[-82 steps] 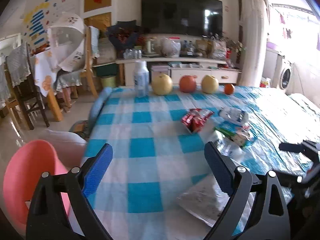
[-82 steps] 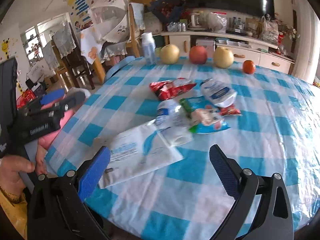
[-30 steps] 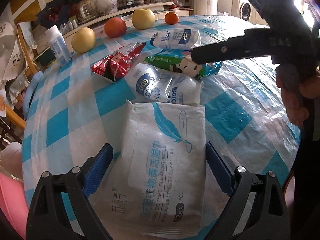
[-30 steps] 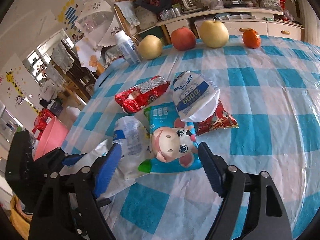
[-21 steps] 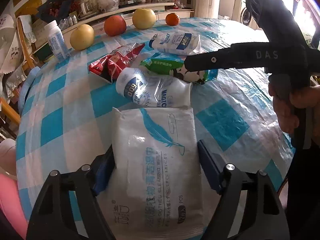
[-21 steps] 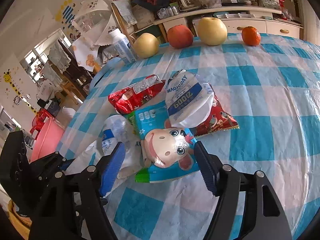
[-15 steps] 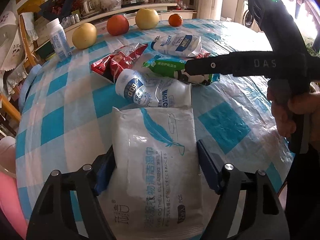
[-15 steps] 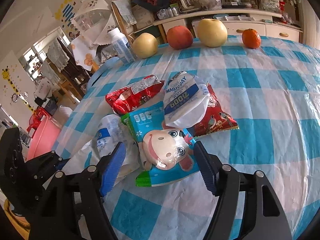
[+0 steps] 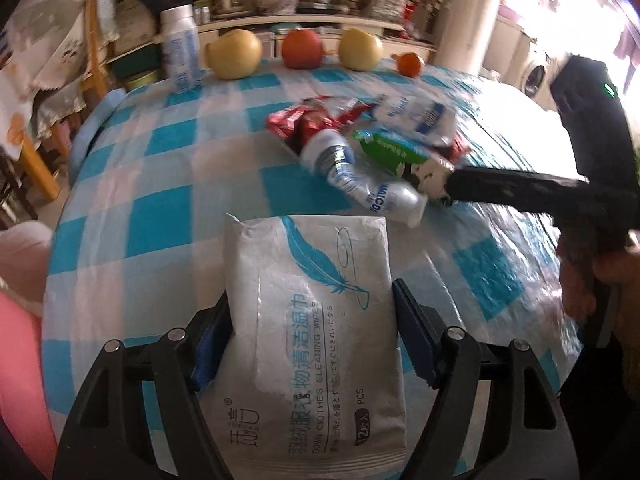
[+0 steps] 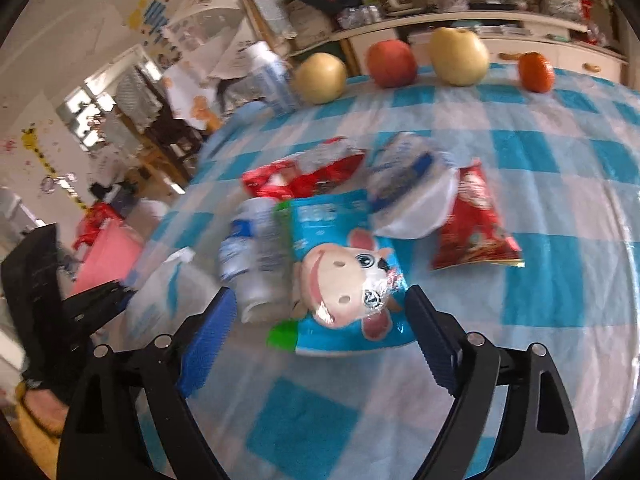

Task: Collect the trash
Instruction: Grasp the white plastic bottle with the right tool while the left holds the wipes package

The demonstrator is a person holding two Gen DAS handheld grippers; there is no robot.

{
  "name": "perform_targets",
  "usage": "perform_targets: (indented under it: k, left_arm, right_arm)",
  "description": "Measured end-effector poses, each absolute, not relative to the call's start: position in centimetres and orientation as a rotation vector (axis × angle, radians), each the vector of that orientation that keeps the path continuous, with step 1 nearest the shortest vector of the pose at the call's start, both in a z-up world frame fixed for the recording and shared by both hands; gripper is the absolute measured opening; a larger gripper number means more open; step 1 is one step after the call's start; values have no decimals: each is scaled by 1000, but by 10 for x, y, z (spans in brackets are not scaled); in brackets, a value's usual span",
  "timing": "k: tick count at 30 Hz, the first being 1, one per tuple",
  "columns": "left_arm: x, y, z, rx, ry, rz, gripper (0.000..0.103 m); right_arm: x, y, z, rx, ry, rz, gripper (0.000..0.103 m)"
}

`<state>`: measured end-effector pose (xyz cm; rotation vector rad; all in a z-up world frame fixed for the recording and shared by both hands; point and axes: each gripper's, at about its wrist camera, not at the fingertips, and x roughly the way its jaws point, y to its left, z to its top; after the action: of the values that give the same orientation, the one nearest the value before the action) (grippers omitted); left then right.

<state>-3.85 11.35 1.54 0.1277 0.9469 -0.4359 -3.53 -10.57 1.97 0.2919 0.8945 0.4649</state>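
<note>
The left gripper [image 9: 312,332] has its fingers pinching the sides of a white wipes packet [image 9: 316,320] on the blue-checked tabletop [image 9: 160,208]. The right gripper [image 10: 320,328] holds its fingers spread around the near end of a cow-face pouch [image 10: 340,276]. Beyond the packet lie five more wrappers, blurred and overlapping. Farther back stand four fruits [image 9: 302,48] and one white bottle [image 9: 180,46], before a cluttered living-room sideboard.

The left wrist camera looks low and close over the wipes packet [image 9: 316,332] along the worktop [image 9: 160,208] toward the fruit row, while the right wrist camera looks from the side, close over the cow packet [image 10: 344,280], and both share the wrapper pile.
</note>
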Motion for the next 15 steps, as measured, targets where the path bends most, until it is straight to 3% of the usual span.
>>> perform_targets:
  k: [8,15]
  left_arm:
    - [-34,135,28,11,907,-399,75]
    - [-32,140,33,-21,881,-388,75]
  right_arm:
    - [-41,-132,45,310,754,328,82]
    - [-13,-162,25,488,788,291,57]
